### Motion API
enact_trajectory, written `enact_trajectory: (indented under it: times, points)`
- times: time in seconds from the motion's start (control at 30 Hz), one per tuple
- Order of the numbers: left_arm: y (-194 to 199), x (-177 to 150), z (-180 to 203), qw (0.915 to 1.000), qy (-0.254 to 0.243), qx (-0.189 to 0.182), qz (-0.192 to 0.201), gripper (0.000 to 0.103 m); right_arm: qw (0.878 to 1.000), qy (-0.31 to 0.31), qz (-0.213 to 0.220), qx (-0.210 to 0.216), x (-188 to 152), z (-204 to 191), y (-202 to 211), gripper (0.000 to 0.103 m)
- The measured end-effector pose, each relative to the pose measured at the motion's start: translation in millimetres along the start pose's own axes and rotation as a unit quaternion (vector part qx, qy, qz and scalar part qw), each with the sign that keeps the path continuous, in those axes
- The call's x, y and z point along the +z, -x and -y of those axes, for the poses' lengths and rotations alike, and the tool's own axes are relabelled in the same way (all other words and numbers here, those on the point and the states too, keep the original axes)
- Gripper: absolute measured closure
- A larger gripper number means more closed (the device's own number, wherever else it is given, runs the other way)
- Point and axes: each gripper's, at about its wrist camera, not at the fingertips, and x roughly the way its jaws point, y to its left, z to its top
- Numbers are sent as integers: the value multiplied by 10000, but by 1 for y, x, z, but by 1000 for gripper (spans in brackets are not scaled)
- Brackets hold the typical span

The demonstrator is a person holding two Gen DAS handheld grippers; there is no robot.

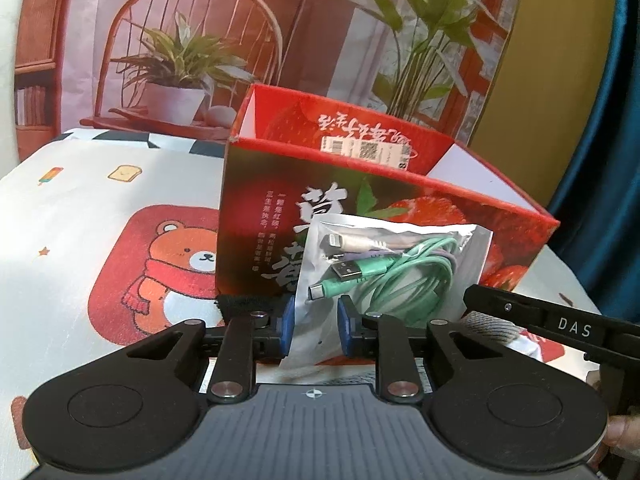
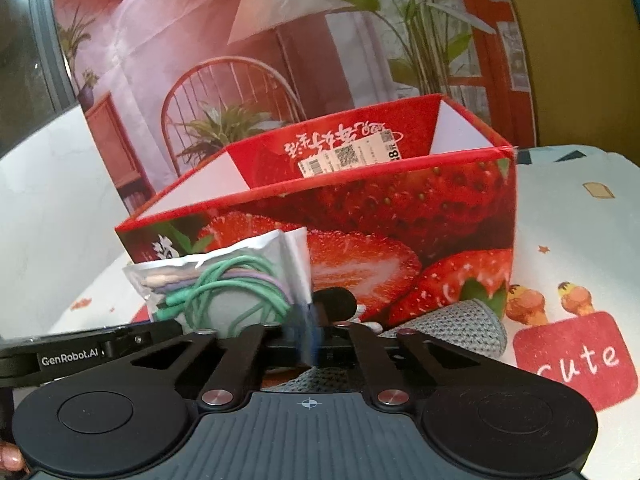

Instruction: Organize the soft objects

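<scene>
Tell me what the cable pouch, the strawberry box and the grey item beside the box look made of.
Cable pouch: likely glossy plastic film with a silvery foil-like back; it creases and shows the cables through.
Strawberry box: apparently printed cardboard, stiff straight walls, plain white inside.
Grey item: looks like knitted fabric, with visible mesh texture.

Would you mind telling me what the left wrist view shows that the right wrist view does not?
Only the left wrist view shows the bear print on the cloth and the cable plugs clearly inside the pouch, which stands between the left gripper's parted fingers. Only the right wrist view shows the "cute" patch and a black foam piece. Both show the strawberry box, the pouch and grey knit fabric.
</scene>
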Motion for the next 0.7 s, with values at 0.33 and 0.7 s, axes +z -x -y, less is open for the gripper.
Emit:
enact_trajectory:
  times: [0.33, 0.7]
  points:
    - [12, -6, 12, 9996, -242, 135, 98, 79, 9971, 671, 331, -148, 0, -21, 30, 102]
    - [-3, -2, 5, 9992, -250, 310, 20, 78, 9964, 794, -81, -286, 7, -7, -2, 83]
